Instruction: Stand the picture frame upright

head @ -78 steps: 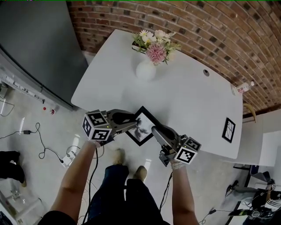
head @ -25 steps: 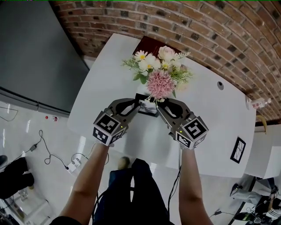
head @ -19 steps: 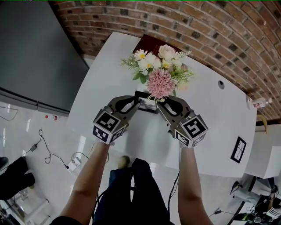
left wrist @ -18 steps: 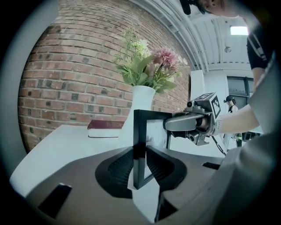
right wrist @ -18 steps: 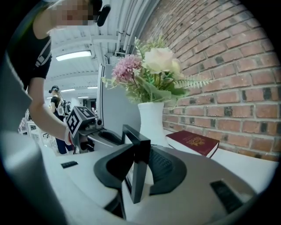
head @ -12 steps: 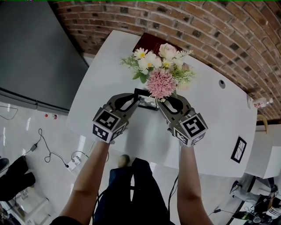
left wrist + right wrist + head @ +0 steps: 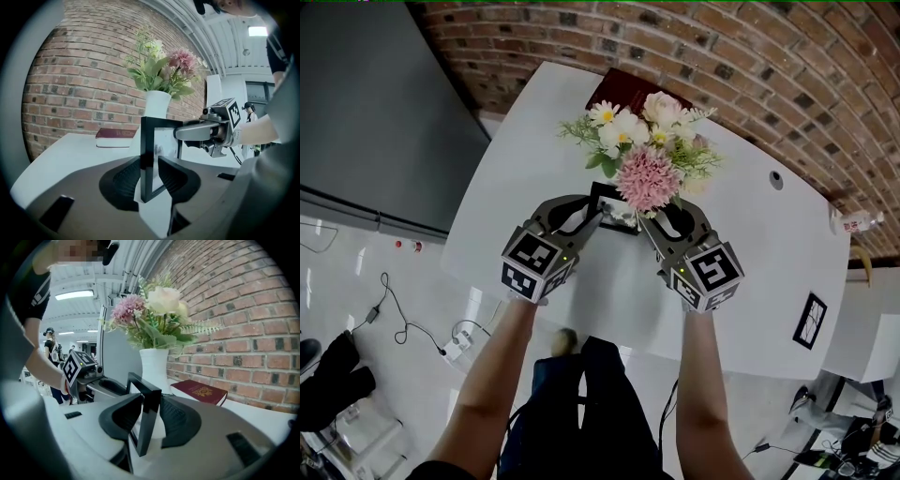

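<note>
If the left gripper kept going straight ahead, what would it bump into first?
The picture frame: its black edge stands between the jaws of the left gripper, which have just been opening. Beyond it, probably the white vase.

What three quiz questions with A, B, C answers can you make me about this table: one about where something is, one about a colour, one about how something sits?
1. Where is the picture frame? A in front of the vase; B behind the vase; C inside the vase.
2. What colour is the book? A blue; B yellow; C dark red.
3. How is the picture frame? A lying flat; B standing upright; C propped on the book.

Answers:
1 A: it stands on the person's side of the vase.
2 C: its cover is dark red.
3 B: its bottom edge rests on the table.
</note>
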{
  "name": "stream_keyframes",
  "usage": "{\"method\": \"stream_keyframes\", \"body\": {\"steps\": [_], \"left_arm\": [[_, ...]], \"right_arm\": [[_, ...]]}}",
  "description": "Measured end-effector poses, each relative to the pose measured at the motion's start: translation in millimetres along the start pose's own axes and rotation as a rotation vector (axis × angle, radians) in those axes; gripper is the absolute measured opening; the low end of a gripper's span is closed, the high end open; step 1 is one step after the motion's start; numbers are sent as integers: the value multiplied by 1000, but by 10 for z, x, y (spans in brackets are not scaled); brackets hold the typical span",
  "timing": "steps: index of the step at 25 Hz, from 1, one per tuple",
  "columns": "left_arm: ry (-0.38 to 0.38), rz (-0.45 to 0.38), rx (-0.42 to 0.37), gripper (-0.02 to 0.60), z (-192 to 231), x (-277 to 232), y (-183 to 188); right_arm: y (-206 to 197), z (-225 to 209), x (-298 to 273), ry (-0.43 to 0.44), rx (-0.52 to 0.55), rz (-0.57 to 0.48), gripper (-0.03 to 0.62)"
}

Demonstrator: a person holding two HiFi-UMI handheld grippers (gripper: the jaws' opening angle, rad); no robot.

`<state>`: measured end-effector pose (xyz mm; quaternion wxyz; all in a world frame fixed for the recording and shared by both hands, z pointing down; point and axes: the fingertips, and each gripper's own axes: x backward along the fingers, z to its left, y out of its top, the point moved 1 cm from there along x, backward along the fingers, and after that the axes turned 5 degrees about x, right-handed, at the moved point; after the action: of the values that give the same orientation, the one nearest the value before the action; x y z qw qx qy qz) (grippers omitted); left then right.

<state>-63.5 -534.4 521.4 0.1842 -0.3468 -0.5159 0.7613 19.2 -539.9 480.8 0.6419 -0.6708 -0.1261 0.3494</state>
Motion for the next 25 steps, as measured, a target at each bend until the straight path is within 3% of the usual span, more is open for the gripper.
{"method": "stream_keyframes", "body": {"steps": [12,21,25], "left_arm": [[1,-8,-3,156,-16,32,-1],[39,-19,-12,156,21,149,-24],[56,-31,-21,91,10,251,-28]], "right_arm": [[-21,-74,86,-60,-86,-46,199],[-121,-55,288,-100,-145,-56,198],[-170,48,368,-111,-142,-40,117]]}}
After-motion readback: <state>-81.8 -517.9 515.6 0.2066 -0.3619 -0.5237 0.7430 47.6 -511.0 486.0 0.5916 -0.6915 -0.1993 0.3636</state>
